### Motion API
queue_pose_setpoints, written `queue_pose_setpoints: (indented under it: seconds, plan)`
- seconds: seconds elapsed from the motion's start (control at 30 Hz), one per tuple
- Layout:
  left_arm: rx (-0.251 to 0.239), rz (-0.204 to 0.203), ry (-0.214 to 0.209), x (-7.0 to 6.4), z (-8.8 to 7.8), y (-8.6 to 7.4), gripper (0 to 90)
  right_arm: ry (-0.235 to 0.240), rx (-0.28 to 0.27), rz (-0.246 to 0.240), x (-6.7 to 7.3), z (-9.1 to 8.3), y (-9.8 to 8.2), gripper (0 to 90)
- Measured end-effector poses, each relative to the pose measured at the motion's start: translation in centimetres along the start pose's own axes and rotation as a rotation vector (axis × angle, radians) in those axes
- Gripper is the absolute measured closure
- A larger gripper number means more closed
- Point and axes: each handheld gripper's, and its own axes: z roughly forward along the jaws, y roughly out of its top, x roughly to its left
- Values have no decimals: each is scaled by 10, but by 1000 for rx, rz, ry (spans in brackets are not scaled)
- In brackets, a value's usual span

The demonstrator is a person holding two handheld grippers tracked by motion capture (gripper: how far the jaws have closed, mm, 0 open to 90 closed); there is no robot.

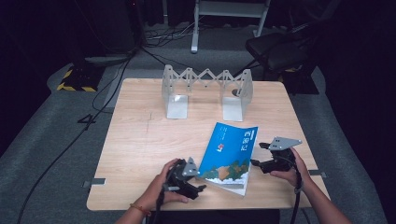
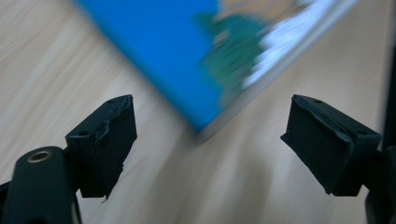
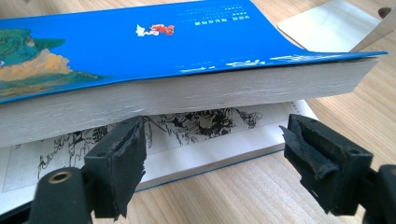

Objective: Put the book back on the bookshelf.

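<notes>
You're at the pickup step: book lies flat at lower center-right of the table, left gripper wide at its corner, right gripper wide, holding nothing (back cover splayed), so next close on the page edge.

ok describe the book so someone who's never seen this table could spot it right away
On the wooden table, look at the near right part, in front of the folding metal bookend rack. The book lies flat there, a thick paperback, the only bright blue thing, with a mountain picture on its cover.
</notes>
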Motion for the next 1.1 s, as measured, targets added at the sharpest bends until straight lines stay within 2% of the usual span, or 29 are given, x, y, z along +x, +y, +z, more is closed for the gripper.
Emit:
queue_pose_setpoints:
  seconds: [0.03, 0.07, 0.1, 0.13, 0.2, 0.23, 0.27, 0.33, 0.43, 0.47, 0.53, 0.57, 0.63, 0.67, 0.77, 0.83, 0.87, 0.93, 0.97, 1.0, 1.03, 1.07, 1.1]
  plan:
    - [-2, 12, -13, -6, 4, 5, 182, -1, 2, 0, 0, 0, 1, 214]
    - [-1, 47, -34, -14, 11, 13, 182, -3, 1, 0, 1, 0, 1, 214]
    - [-1, 47, -34, -14, 11, 13, 187, -3, 1, 0, 1, 0, 1, 214]
    - [2, 69, -43, -22, 18, 20, 194, -6, -3, 0, 1, -1, 2, 215]
    - [-12, 88, -75, -33, 29, 31, 197, -7, -5, 0, 1, 0, 3, 215]
    - [-28, 99, -66, -39, 35, 40, 210, -8, -6, 3, 2, -1, 4, 216]
    - [-28, 99, -66, -39, 35, 40, 211, -8, -6, 3, 2, -1, 4, 216]
    - [-70, 92, -56, -44, 43, 49, 210, -10, -6, 6, 2, 0, 4, 216]
    - [-90, 77, -14, -49, 51, 57, 212, -12, -3, 1, 3, 0, 4, 216]
    - [-92, 77, 24, -51, 55, 59, 214, -15, -2, -7, 3, 0, 4, 217]
    - [-99, 83, 71, -56, 59, 60, 213, -19, -6, -6, 4, 0, 4, 218]
    - [-86, 84, 101, -58, 61, 60, 213, -20, -6, -9, 5, 1, 4, 220]
    - [-79, 91, 121, -59, 61, 59, 211, -28, -12, -8, 5, 1, 4, 225]
    - [-70, 77, 139, -60, 61, 57, 210, -27, -14, -5, 5, 1, 5, 229]
    - [-47, 77, 197, -56, 63, 53, 207, -34, -24, 2, 5, 2, 6, 239]
    - [-43, 79, 212, -54, 63, 51, 223, -33, -29, 8, 5, 2, 6, 242]
    - [-38, 103, 232, -54, 62, 50, 261, -34, -30, 10, 6, 2, 7, 242]
    - [-41, 126, 235, -55, 61, 50, 295, -36, -32, 10, 6, 2, 7, 243]
    - [-49, 150, 232, -56, 59, 50, 342, -35, -35, 15, 5, 2, 7, 243]
    - [-61, 192, 241, -58, 55, 50, 393, -35, -35, 16, 5, 3, 7, 244]
    - [-61, 192, 241, -58, 55, 50, 461, -35, -35, 16, 5, 3, 7, 244]
    - [-62, 239, 250, -60, 51, 50, 525, -33, -29, 18, 3, 4, 6, 243]
    - [-84, 242, 257, -59, 46, 51, 560, -31, -30, 21, 3, 4, 6, 244]
